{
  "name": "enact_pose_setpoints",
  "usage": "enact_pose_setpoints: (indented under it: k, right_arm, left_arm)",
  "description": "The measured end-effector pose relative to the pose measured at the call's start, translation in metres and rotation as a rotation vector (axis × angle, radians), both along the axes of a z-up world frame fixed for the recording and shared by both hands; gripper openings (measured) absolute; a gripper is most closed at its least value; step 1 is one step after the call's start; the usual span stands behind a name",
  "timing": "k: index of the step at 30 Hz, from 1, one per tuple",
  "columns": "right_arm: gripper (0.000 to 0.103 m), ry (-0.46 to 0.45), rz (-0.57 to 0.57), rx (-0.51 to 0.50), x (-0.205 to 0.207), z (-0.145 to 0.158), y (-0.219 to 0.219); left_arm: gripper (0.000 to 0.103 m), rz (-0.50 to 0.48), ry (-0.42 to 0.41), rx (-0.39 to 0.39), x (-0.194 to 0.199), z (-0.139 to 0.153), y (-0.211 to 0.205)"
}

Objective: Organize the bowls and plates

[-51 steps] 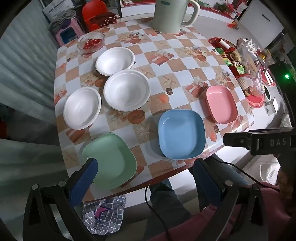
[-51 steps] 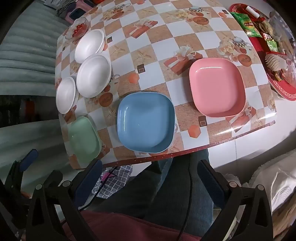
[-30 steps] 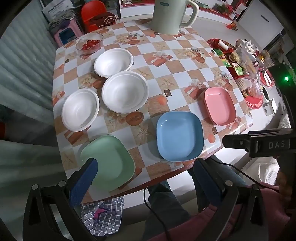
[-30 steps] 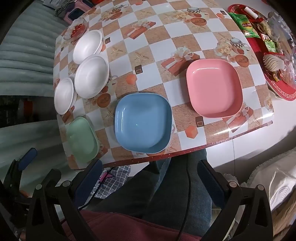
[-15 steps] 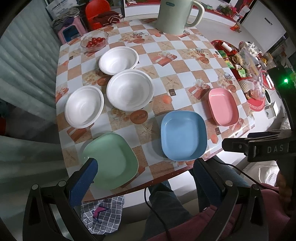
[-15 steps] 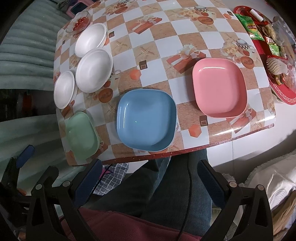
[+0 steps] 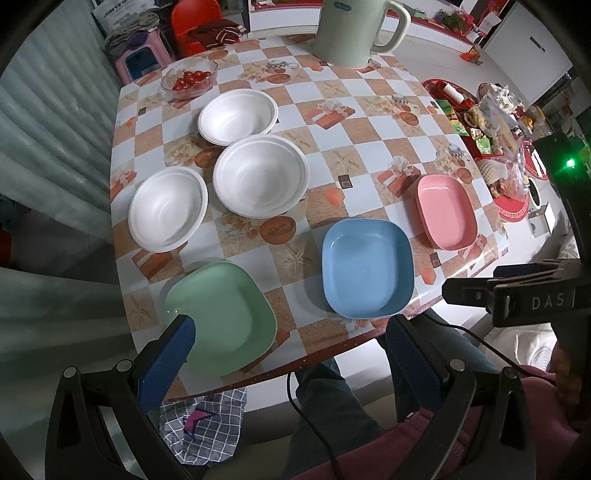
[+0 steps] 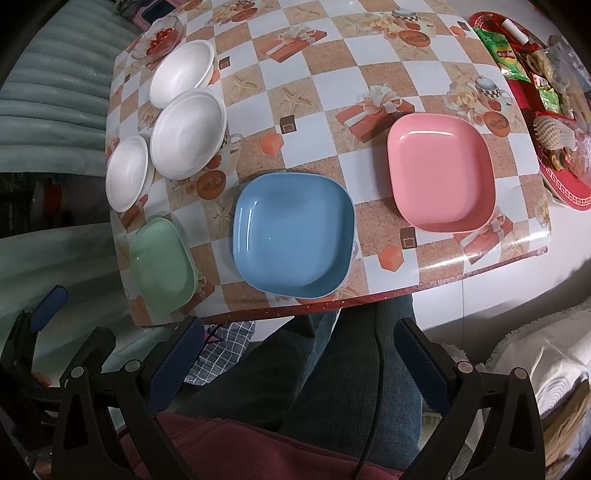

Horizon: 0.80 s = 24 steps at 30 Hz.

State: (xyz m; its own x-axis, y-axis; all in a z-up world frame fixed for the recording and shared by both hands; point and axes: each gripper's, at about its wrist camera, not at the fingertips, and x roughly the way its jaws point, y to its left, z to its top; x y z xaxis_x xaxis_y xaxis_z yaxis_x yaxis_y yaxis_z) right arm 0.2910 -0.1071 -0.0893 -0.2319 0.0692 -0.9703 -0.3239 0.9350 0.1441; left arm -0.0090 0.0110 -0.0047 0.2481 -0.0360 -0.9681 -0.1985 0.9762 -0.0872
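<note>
Three white bowls lie apart on the checkered table: a far one (image 7: 237,116), a middle one (image 7: 260,174) and a left one (image 7: 168,208). A green plate (image 7: 221,316), a blue plate (image 7: 366,266) and a pink plate (image 7: 446,211) lie along the near edge. They also show in the right wrist view: green plate (image 8: 162,265), blue plate (image 8: 292,234), pink plate (image 8: 441,182). My left gripper (image 7: 291,354) is open and empty above the near edge; its left finger overlaps the green plate. My right gripper (image 8: 295,362) is open and empty, off the table over the person's lap.
A glass bowl of cherry tomatoes (image 7: 189,76) and a pale green kettle (image 7: 354,30) stand at the far side. A red tray with snacks (image 8: 546,92) lies to the right. A checkered cloth (image 7: 207,421) hangs below the table's near edge (image 8: 369,299).
Both grippers shifted slightly over the near edge, and the left view has drawn a little closer to the table. No dish has moved. Both grippers stay open.
</note>
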Motion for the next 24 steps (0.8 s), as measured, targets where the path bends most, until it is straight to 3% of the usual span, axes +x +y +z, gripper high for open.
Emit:
enact_pose_setpoints:
  k: [1,2,24]
  right_arm:
    - [0.103,0.005,-0.001,-0.005,0.0,0.0,0.0]
    - [0.103,0.009,-0.002,-0.005,0.0,-0.001,-0.001]
    - [0.103,0.006,0.009,-0.023,-0.002,-0.012,0.004]
  left_arm:
    - [0.103,-0.001,0.002,0.0,-0.001,0.0,0.001]
    - [0.103,-0.004,0.093,0.005,0.002,-0.002,-0.002]
    - [0.103,-0.002,0.12,-0.045,-0.004,-0.007,0.002]
